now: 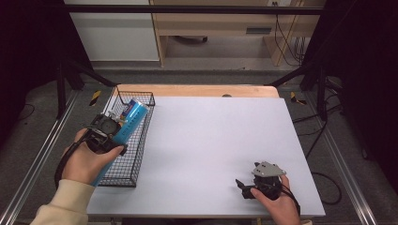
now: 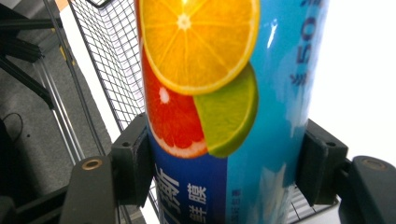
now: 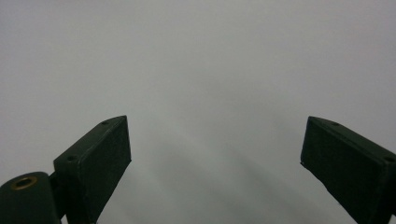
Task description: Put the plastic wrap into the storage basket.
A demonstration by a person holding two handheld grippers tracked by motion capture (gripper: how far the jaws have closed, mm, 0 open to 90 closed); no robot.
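While the left tool clamps a blue can (citrus slices, Chinese lettering), the right tool gapes apart.

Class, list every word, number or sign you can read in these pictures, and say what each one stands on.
"50", with a mark before it cut off by the frame edge: on the blue can held in the left gripper.
White Chinese characters low on the can: cut off, only partly readable, one looks like "膜".
Label in the high view: too small to read.
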